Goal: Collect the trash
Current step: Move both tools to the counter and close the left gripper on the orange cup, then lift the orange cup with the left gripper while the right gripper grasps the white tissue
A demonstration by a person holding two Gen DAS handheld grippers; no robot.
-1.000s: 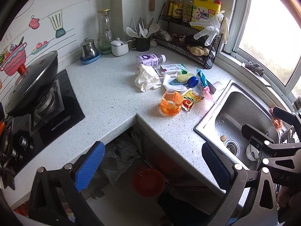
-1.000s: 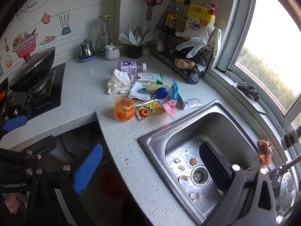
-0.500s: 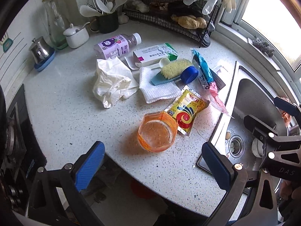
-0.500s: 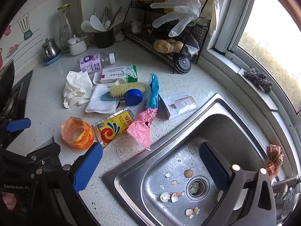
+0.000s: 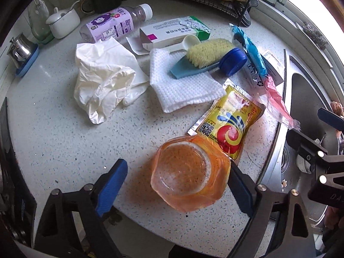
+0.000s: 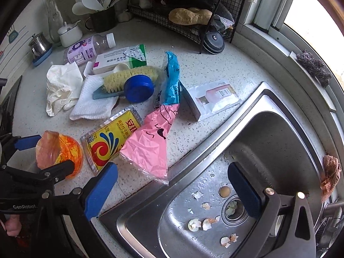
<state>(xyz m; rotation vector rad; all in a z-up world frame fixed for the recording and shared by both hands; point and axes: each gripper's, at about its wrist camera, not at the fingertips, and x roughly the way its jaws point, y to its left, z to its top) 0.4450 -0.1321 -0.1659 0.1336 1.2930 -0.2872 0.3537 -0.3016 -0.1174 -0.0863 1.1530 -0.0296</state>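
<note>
Left wrist view shows the left tool (image 5: 176, 185) has come down around the orange cup (image 5: 190, 173) on the table (image 5: 53, 133), its jaws just closing but not squeezing yet.

Crowded middle of the counter, open stone to the left, open basin to the right.

The speckled countertop (image 5: 53, 142) lies bare left of the crumpled white paper (image 5: 103, 79), giving a clear lane from the front edge. The orange plastic cup (image 5: 189, 176) fills most of the space between the left gripper's (image 5: 176, 185) fingers, with the yellow yeast sachet (image 5: 230, 126) touching it behind. Folded cloth (image 5: 182, 90), scrub brush (image 5: 206, 58), blue lid (image 5: 233, 61) and pink-and-blue wrapper (image 6: 159, 133) crowd the centre. The sink (image 6: 277, 142) is open apart from eggshell bits (image 6: 206, 223); the wire rack (image 6: 185, 23) walls the back.
</note>
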